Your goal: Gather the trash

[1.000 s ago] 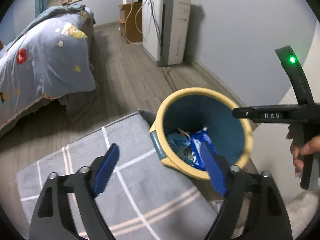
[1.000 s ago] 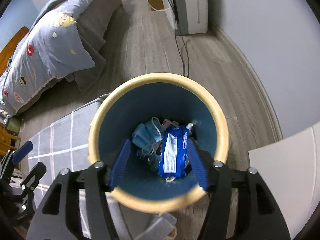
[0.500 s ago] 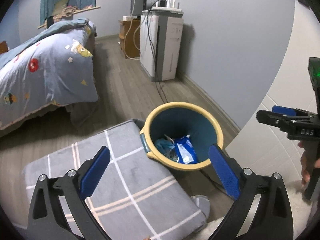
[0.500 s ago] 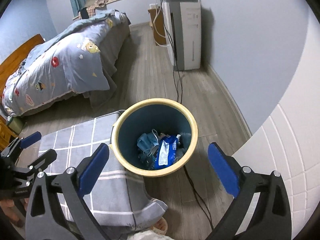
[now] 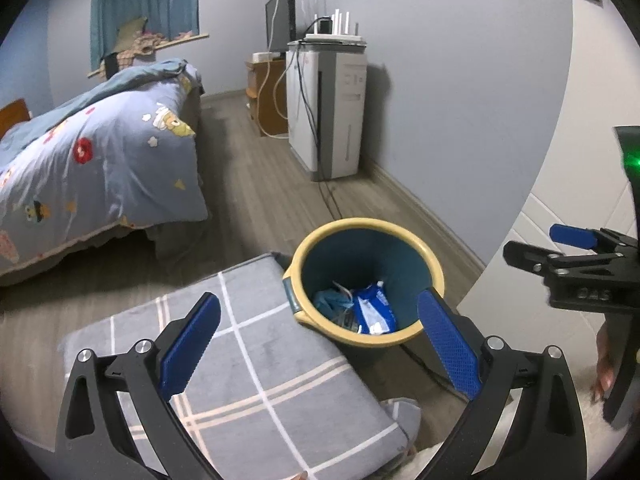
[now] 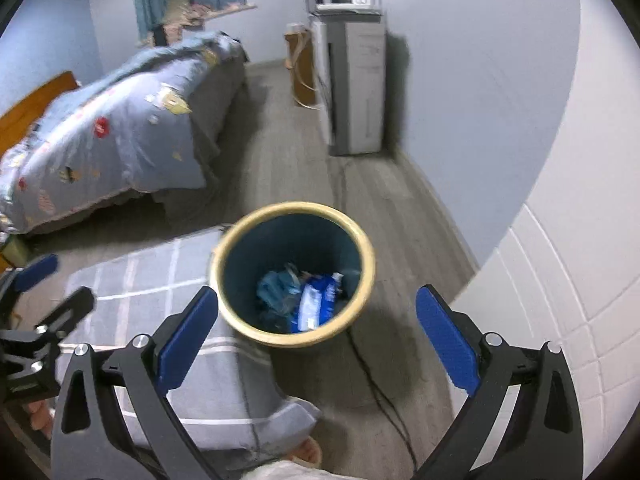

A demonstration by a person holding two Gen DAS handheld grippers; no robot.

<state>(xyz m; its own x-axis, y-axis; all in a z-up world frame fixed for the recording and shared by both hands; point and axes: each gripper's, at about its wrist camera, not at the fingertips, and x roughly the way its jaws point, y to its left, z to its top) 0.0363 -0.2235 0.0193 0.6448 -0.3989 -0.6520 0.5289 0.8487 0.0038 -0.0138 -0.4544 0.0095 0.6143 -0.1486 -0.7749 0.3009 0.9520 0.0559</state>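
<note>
A blue trash bin with a yellow rim (image 5: 434,268) (image 6: 360,248) stands on the wood floor. Inside lie a blue and white wrapper (image 5: 374,308) (image 6: 316,306) and crumpled blue trash (image 5: 332,304) (image 6: 276,290). My left gripper (image 5: 320,344) is open and empty, held high above the bin and the cushion. My right gripper (image 6: 316,338) is open and empty, also high above the bin; it shows at the right edge of the left wrist view (image 5: 576,256). The left gripper shows at the left edge of the right wrist view (image 6: 44,292).
A grey checked cushion (image 5: 248,380) (image 6: 152,280) lies left of the bin. A bed with a blue quilt (image 5: 100,168) fills the left. A white appliance (image 5: 336,112) with cables stands by the far wall. A cable (image 6: 376,380) runs along the floor. A white tiled surface (image 6: 568,300) is at right.
Both grippers have risen well away from the bin. The right gripper's jaws, close around the wrapper inside the bin a second ago, have opened wide; the wrapper lies in the bin.
</note>
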